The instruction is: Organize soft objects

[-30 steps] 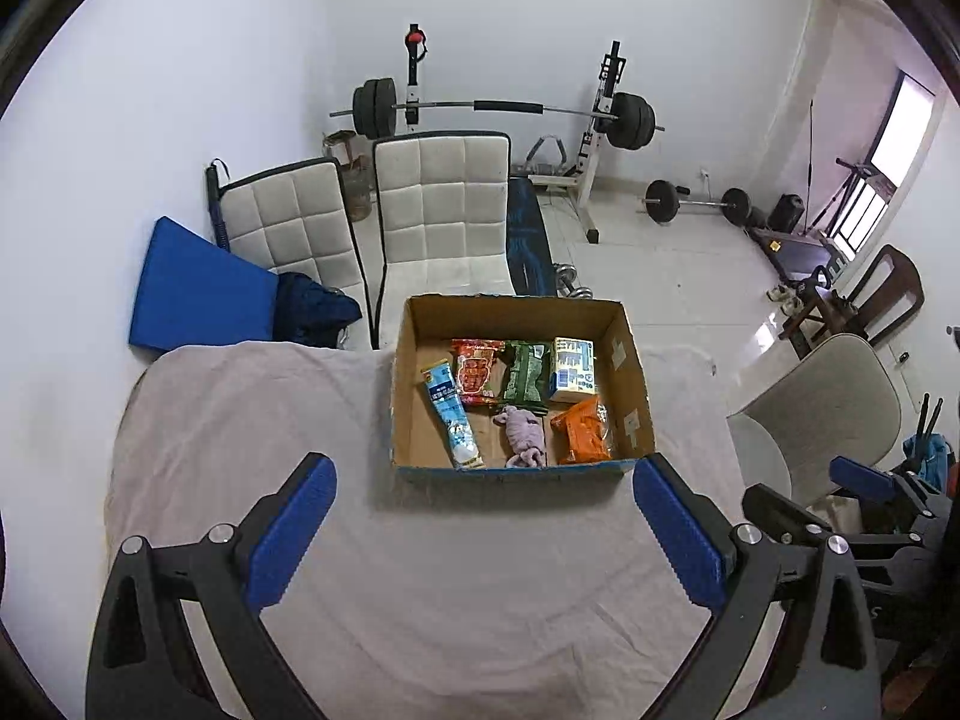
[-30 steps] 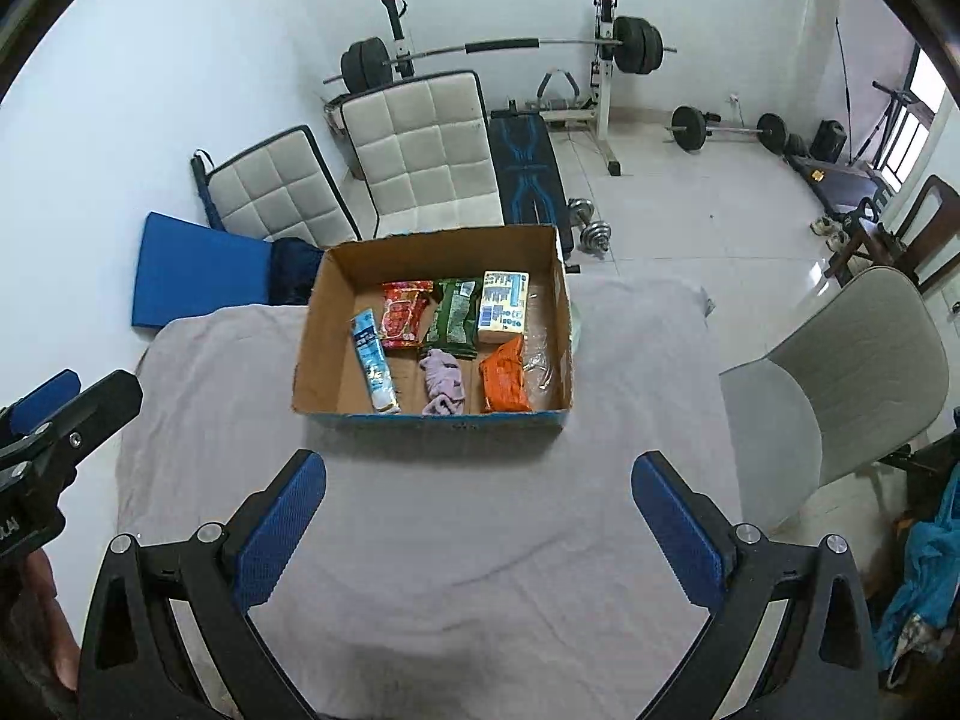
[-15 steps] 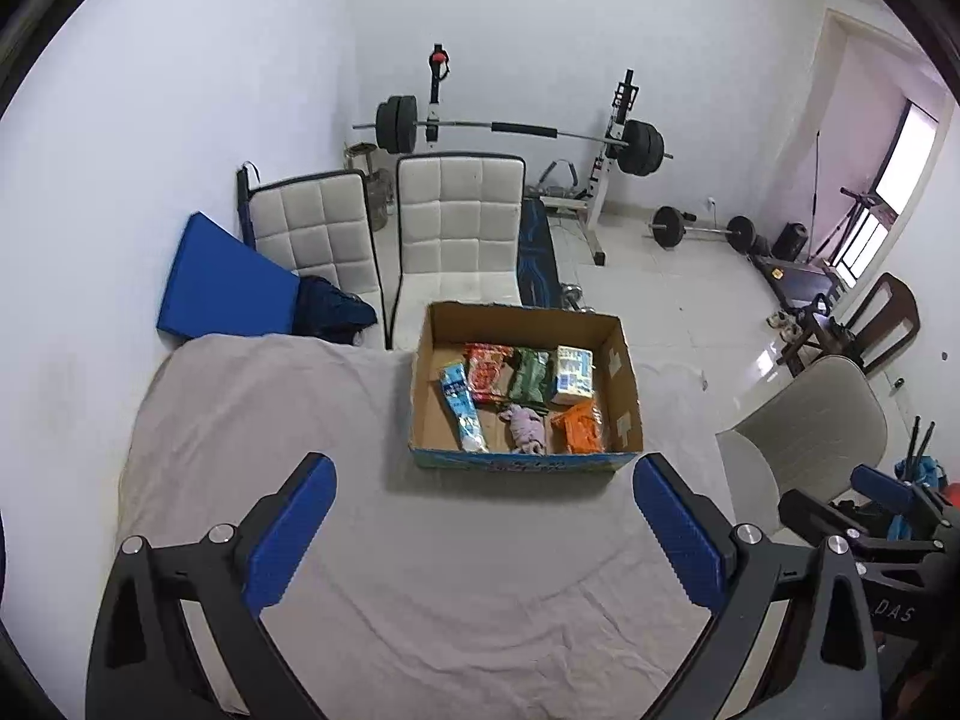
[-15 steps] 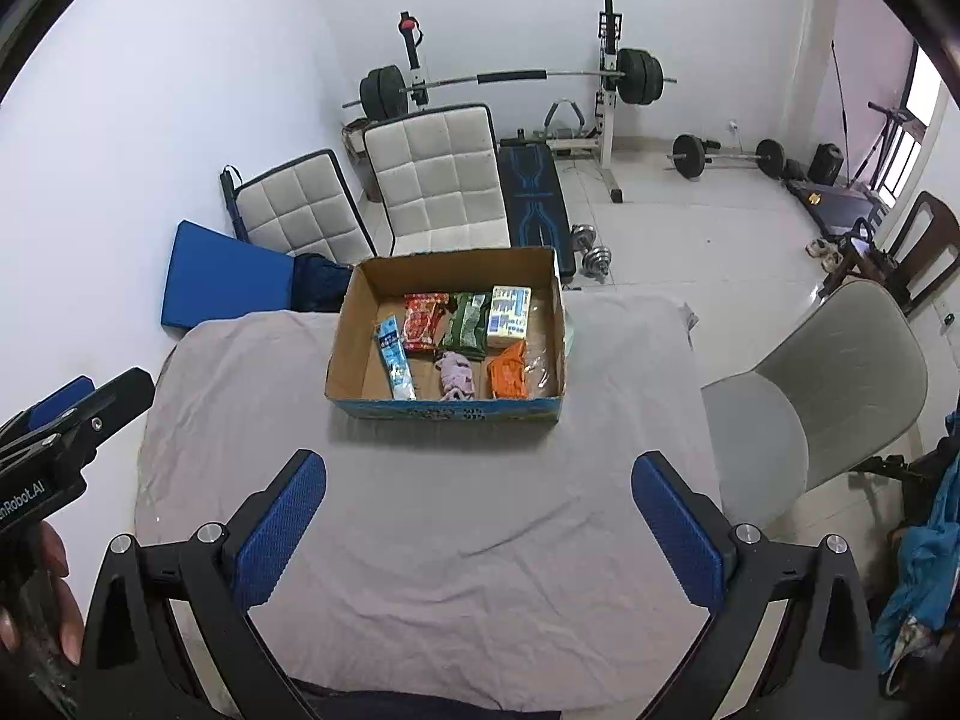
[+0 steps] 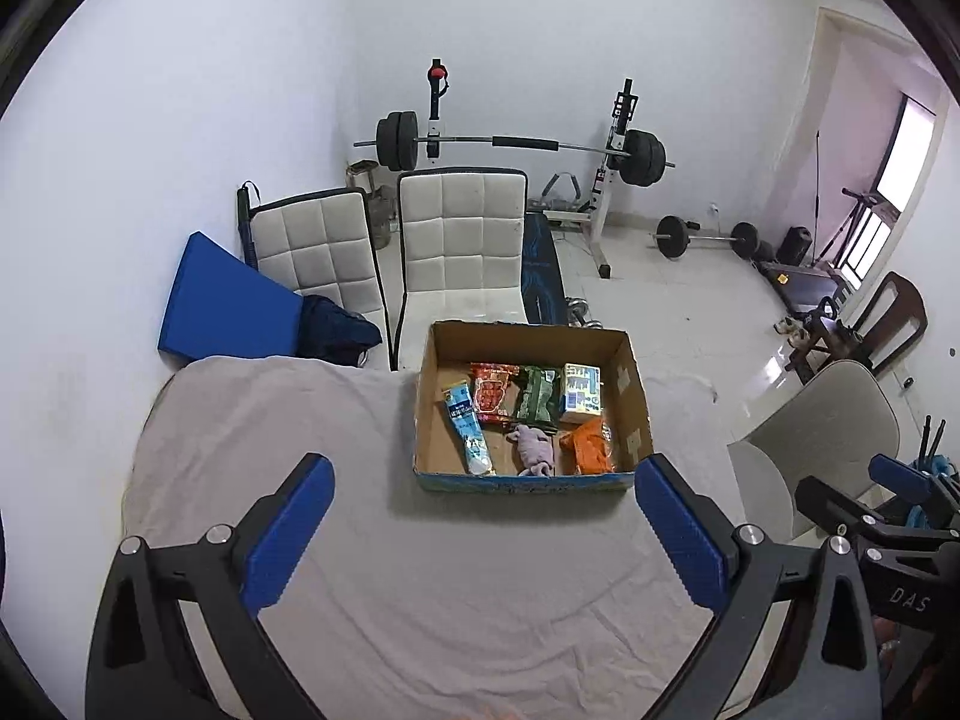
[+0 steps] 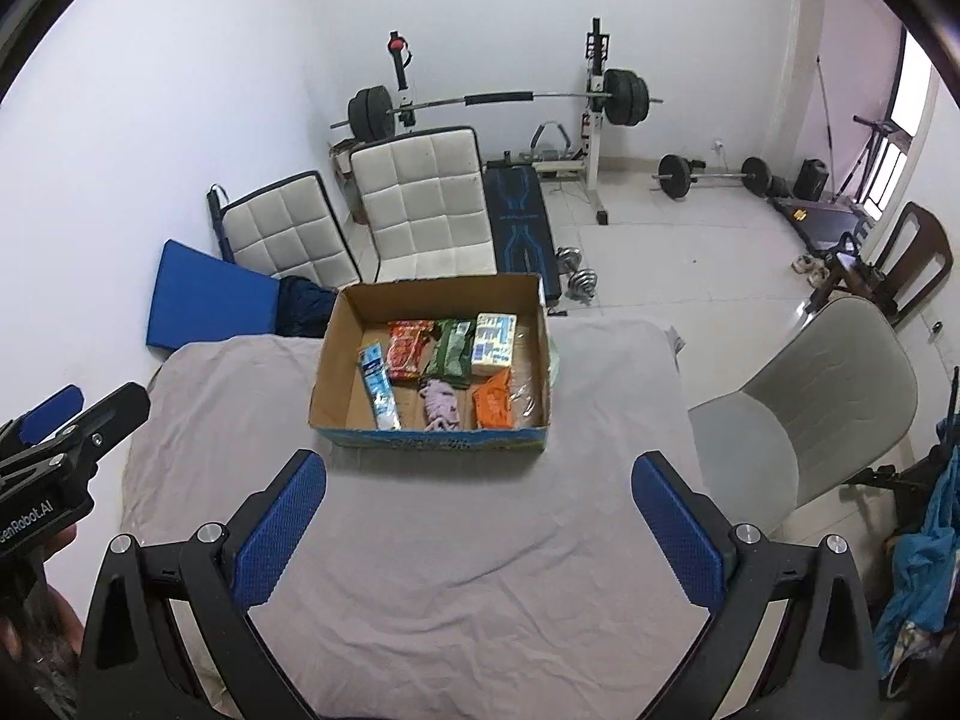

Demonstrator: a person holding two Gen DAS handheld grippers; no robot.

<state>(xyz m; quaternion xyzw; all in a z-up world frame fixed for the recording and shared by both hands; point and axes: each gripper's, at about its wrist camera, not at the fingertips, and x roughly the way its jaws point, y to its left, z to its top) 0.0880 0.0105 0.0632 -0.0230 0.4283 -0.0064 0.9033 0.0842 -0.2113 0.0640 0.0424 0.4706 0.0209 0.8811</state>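
Note:
An open cardboard box (image 5: 432, 384) (image 6: 327, 366) stands at the far side of a table under a grey cloth (image 5: 456, 588) (image 6: 456, 570). It holds a light blue tube (image 5: 467, 431) (image 6: 379, 387), a red packet (image 5: 493, 393) (image 6: 407, 345), a green packet (image 5: 536, 396) (image 6: 451, 351), a white and blue carton (image 5: 580, 391) (image 6: 493, 342), an orange packet (image 5: 591, 446) (image 6: 492, 402) and a small purple soft toy (image 5: 534, 447) (image 6: 441, 402). My left gripper (image 5: 480, 531) and right gripper (image 6: 477, 525) hover open and empty well in front of the box.
Two white padded chairs (image 5: 459, 234) and a blue mat (image 5: 225, 300) stand behind the table, with a barbell rack (image 5: 522, 144) at the wall. A grey chair (image 6: 828, 390) is on the right. The other gripper shows at each view's side edge.
Both grippers have pulled back and up from the box, which now looks smaller and farther away. The box contents have not moved.

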